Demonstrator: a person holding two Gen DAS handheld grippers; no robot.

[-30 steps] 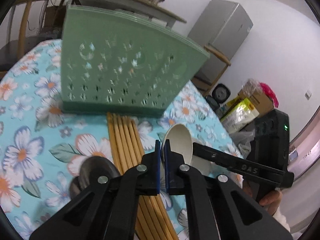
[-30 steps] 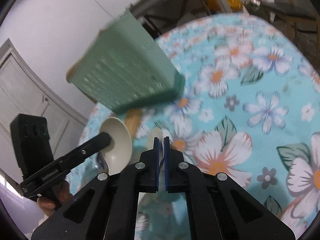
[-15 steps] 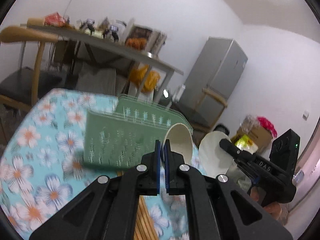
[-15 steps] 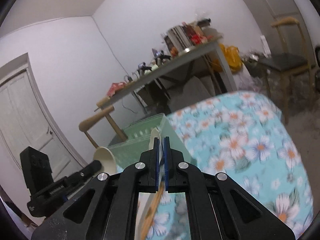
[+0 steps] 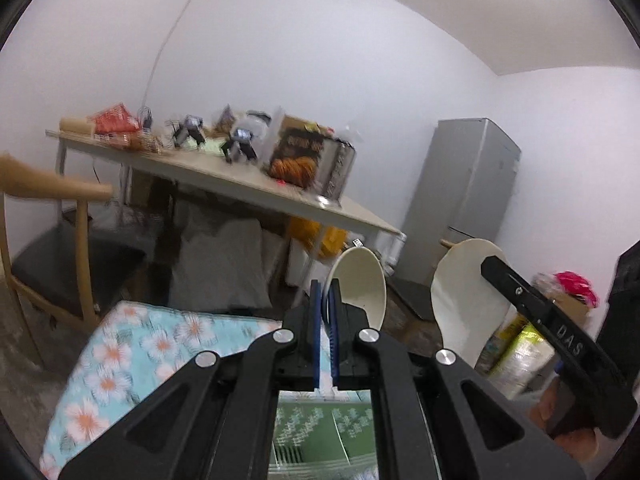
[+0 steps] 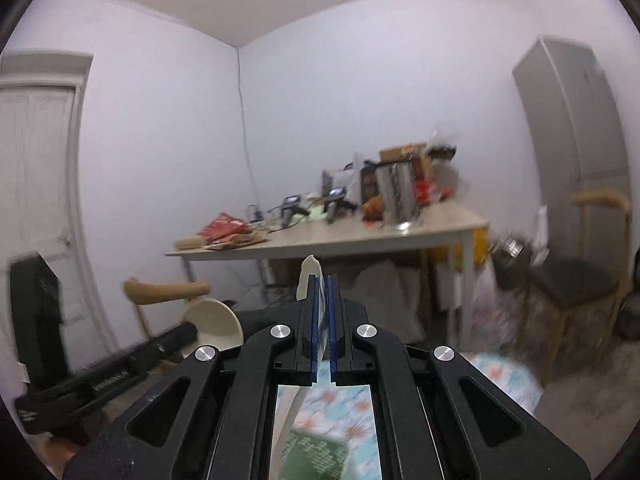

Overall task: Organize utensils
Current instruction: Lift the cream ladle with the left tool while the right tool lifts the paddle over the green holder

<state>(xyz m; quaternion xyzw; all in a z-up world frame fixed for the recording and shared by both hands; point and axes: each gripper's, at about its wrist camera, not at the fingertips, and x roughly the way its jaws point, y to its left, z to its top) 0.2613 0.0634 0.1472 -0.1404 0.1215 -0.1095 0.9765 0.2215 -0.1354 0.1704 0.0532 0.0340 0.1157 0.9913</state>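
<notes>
Two cream spoons are held up in the air, well above the worktop (image 5: 132, 356) with its flowered cloth. The left gripper (image 5: 327, 308) is clamped narrow on the handle of one spoon (image 5: 362, 280), whose bowl stands up past the fingertips. The right gripper (image 6: 323, 300) is pinched shut on the second spoon (image 6: 310, 276), seen edge-on between the blue pads; in the left view this second spoon (image 5: 464, 292) appears as a wide pale bowl.

The green basket (image 5: 320, 432) lies below, near the worktop's far edge — only a part of it is seen through the gap in each gripper frame, so its compartments cannot be told.

The step in hand is judged to be the carrying of both spoons to the basket. To do it well, both grips should be kept firm and the spoons brought down one at a time, handle or bowl aimed into the same compartment. The pads should be opened only when the spoon is low inside the wall — a release from height may let it bounce out.
</notes>
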